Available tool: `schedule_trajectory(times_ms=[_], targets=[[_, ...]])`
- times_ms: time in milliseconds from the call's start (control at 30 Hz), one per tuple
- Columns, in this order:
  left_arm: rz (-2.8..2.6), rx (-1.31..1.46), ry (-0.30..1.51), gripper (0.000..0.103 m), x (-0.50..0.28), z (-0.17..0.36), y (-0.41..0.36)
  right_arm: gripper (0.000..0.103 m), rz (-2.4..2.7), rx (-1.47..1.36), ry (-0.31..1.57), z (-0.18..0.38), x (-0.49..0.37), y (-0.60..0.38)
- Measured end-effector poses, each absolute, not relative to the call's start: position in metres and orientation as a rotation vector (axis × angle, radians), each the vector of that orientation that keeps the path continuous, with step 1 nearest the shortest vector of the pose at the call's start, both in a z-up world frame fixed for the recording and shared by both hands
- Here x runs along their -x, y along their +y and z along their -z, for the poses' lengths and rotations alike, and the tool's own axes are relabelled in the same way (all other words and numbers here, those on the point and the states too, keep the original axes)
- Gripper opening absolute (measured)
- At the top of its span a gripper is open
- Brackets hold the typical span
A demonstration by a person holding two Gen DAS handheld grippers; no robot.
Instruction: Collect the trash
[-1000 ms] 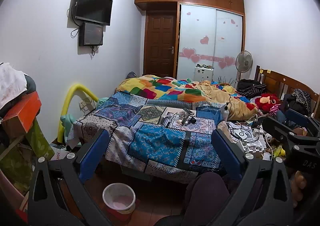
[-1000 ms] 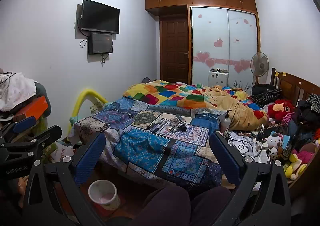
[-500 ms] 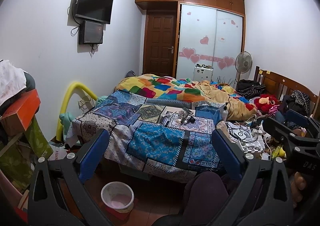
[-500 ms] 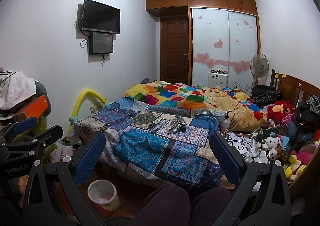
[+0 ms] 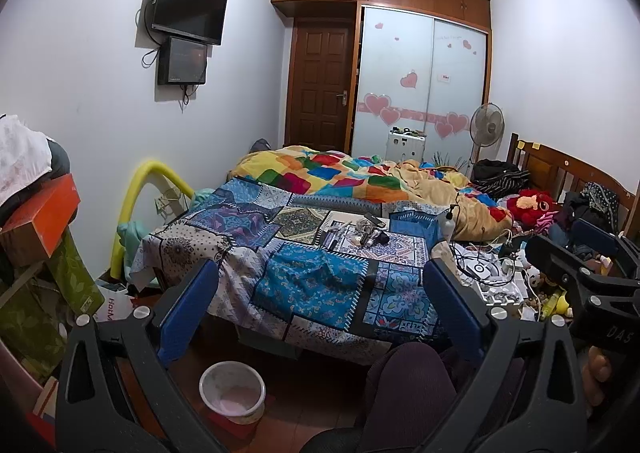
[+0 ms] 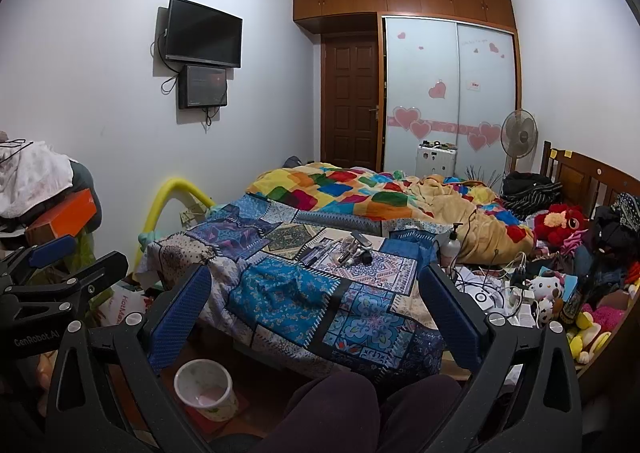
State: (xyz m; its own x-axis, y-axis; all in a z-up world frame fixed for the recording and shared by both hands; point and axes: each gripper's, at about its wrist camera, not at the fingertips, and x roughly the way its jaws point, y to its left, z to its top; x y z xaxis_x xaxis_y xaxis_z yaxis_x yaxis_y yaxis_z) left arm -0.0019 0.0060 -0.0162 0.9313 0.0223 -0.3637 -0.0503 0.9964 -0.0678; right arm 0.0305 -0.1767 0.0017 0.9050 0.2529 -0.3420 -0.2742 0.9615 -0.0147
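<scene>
While nothing is yet between the fingers, we hold both tools raised and level toward the bed [image 5: 304,277]: the left gripper [image 5: 320,301] spread wide and empty, the right gripper [image 6: 316,305] equally wide and empty. We judge the step in hand to be choosing a first piece of trash and reaching for it. To do it well, we should pick one target, bring a single gripper low over the quilt, and close on the item alone, not on the cloth beneath; the other tool can stay clear. The likeliest trash is the small clutter [image 5: 366,231] lying in the middle of the frame on the patterned quilt: a loose scatter of thin, pale and dark bits, too small for us to tell apart. A pale round bin [image 5: 232,391] stands on the floor at lower left, below the bed's near edge, open-topped, apparently with a pinkish liner inside. It looks the natural place to drop things.
</scene>
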Motion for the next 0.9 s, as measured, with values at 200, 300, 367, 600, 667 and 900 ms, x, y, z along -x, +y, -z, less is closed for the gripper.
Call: schedule_trajectory(times_ms=[200, 300, 367, 600, 667, 900], targets=[[-0.036, 0.08, 0.374, 0.103, 0.0012, 0.0167, 0.0051, 0.103, -0.272, 0.063, 0.345, -0.0036, -0.0307, -0.1776], [-0.036, 0.08, 0.375, 0.103, 0.001, 0.0163, 0.0056, 0.103, -0.272, 0.063, 0.346, -0.0033, -0.0308, -0.1778], [-0.036, 0.081, 0.374, 0.103, 0.001, 0.0163, 0.0058, 0.103, -0.272, 0.063, 0.345, -0.0029, -0.0304, -0.1781], [-0.037, 0.087, 0.374, 0.103, 0.0013, 0.017, 0.0078, 0.103, -0.272, 0.065, 0.344, -0.0028, -0.0298, -0.1782], [-0.037, 0.087, 0.374, 0.103, 0.0017, 0.0179, 0.0061, 0.103, -0.271, 0.065, 0.345, -0.0032, -0.0308, -0.1775], [-0.037, 0.09, 0.375, 0.103, 0.0013, 0.0185, 0.0091, 0.103, -0.27, 0.062, 0.348, -0.0042, -0.0314, -0.18]])
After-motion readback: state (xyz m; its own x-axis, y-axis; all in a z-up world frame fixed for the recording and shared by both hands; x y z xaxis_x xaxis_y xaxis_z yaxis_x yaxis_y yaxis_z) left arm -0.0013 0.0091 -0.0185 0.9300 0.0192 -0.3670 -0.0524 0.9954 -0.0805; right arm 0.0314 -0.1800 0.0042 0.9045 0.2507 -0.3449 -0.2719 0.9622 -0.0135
